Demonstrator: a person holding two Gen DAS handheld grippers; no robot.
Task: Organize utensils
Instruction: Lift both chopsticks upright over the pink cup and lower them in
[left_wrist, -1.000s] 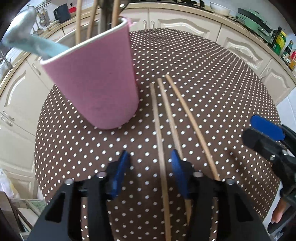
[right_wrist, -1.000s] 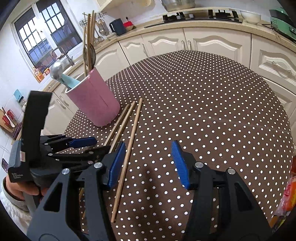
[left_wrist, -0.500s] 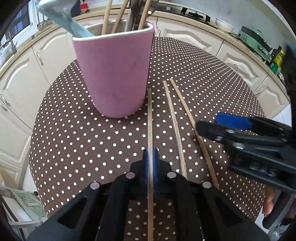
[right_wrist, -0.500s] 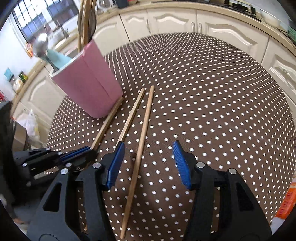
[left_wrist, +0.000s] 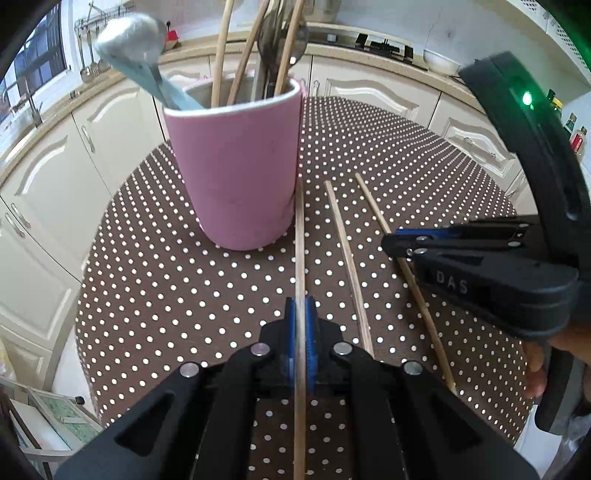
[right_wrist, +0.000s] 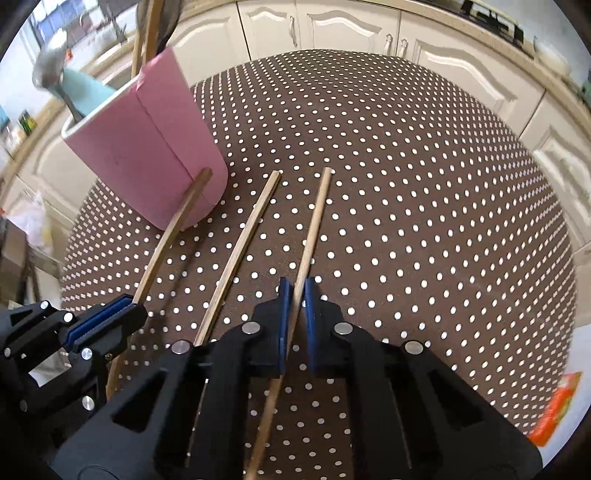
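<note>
A pink cup (left_wrist: 236, 173) stands on the dotted brown tablecloth (left_wrist: 166, 280) and holds a teal-handled spoon (left_wrist: 147, 70), wooden sticks and dark utensils. Three wooden chopsticks lie side by side to its right. My left gripper (left_wrist: 301, 321) is shut on the left chopstick (left_wrist: 300, 236), whose far end sits against the cup's base. The middle chopstick (left_wrist: 345, 251) lies free. My right gripper (right_wrist: 296, 299) has its jaws closing tight on the right chopstick (right_wrist: 314, 229), pads pressing on it. In the right wrist view the cup (right_wrist: 147, 147), the left gripper (right_wrist: 99, 321) and the middle chopstick (right_wrist: 243, 243) show.
Cream kitchen cabinets (left_wrist: 55, 177) ring the round table, with a hob and a white bowl (left_wrist: 441, 61) on the far counter. An orange packet (right_wrist: 554, 410) lies off the table's right edge. A hand (left_wrist: 535, 369) holds the right gripper's grip.
The left gripper shut on the left chopstick and came nearer the cup. The right gripper swung in over the right chopstick and shut on it.
</note>
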